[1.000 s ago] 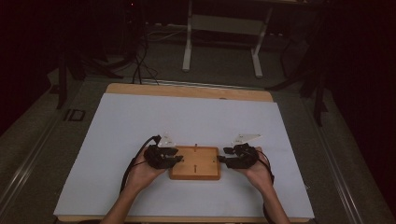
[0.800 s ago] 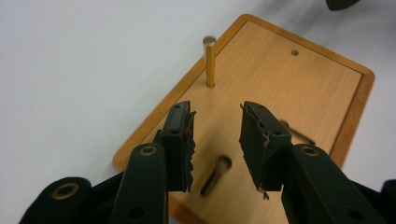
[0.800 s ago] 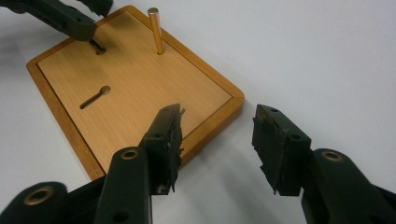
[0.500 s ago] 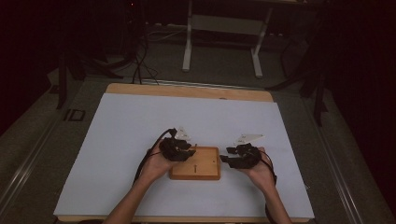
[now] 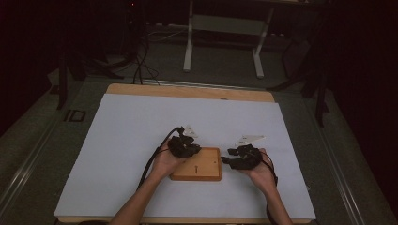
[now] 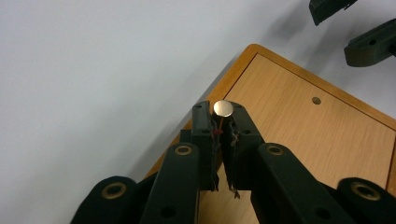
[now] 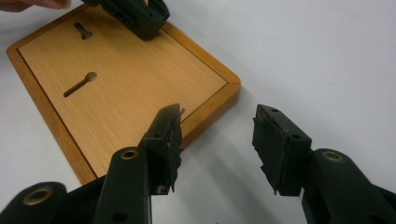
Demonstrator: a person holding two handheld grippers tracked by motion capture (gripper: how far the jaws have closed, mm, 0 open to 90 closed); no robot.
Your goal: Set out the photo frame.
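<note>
Left gripper (image 6: pixel 223 122) pinching small metal disc (image 6: pixel 223 108) over wooden board (image 5: pixel 197 165), near table's front edge | right gripper (image 7: pixel 217 128) spread beside board | next, likely: seat disc.

Flat wooden board (image 5: pixel 199 167) on table, small metal disc (image 6: pixel 223 108) pinched upright

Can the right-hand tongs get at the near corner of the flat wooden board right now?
Probably yes. The right tongs stand open, with the flat wooden board and its rounded corner just ahead on the white table; nothing lies between them.
</note>
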